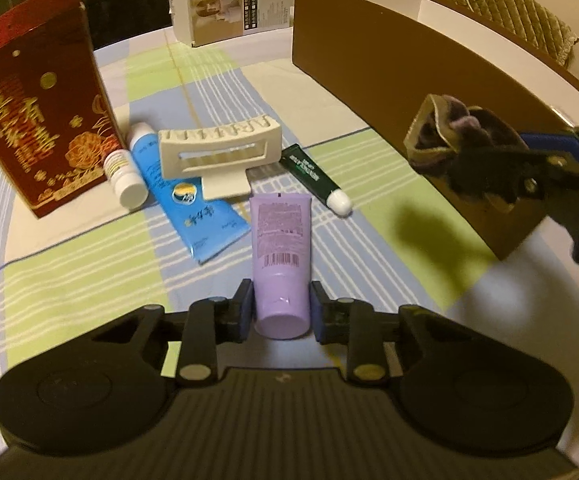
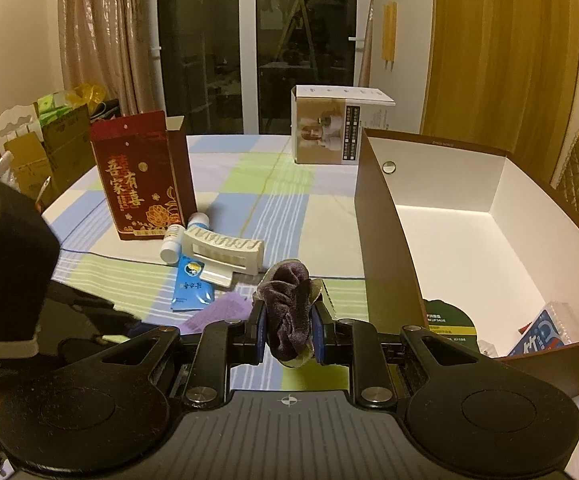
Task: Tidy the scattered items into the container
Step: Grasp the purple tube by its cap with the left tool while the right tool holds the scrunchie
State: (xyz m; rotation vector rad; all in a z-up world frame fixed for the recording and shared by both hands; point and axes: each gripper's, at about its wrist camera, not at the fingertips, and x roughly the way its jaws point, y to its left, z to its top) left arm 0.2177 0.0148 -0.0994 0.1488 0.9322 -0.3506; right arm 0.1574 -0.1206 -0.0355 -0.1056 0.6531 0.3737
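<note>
The red gift box bears gold Chinese characters reading 吾家有喜. Just beside it, the lilac tube carries a barcode and print too small to read. The green tube's lettering is blurred.

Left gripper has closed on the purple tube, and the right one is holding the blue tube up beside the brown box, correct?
Not quite. The right gripper holds a dark purple scrunchie, not the blue tube, which lies on the tablecloth under the cream hair clip; the right wrist view shows this. The rest stands: the left gripper clamps the purple tube, beside the brown box.
</note>
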